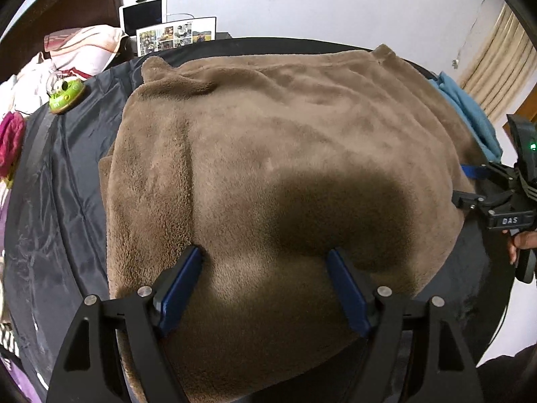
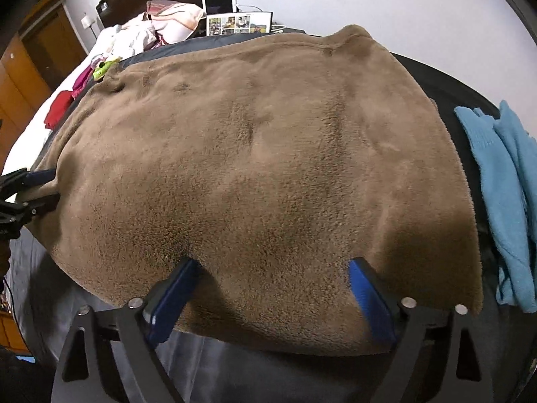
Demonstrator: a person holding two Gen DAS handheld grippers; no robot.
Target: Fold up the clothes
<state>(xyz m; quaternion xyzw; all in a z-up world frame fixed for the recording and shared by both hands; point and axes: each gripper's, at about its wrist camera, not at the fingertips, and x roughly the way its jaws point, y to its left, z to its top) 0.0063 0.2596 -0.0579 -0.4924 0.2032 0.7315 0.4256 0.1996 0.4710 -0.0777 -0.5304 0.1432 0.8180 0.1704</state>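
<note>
A brown fleece garment (image 1: 285, 154) lies spread flat on a dark sheet (image 1: 60, 184) and fills most of both views (image 2: 261, 154). My left gripper (image 1: 265, 253) stands open over its near edge, the blue fingertips (image 1: 196, 257) resting on the pile with nothing pinched. My right gripper (image 2: 272, 263) is also open, wide, over the near edge further right, its pads (image 2: 357, 268) just touching the fleece. Each gripper shows at the side of the other's view: the right one (image 1: 465, 184) at the garment's right edge, the left one (image 2: 50, 187) at its left edge.
A light blue cloth (image 2: 496, 174) lies right of the fleece. A green toy (image 1: 65, 95) sits at the far left corner of the sheet. Behind are a pile of clothes (image 2: 134, 37), a red cloth (image 2: 58, 110), a tablet (image 1: 144, 16) and a photo board (image 1: 174, 35).
</note>
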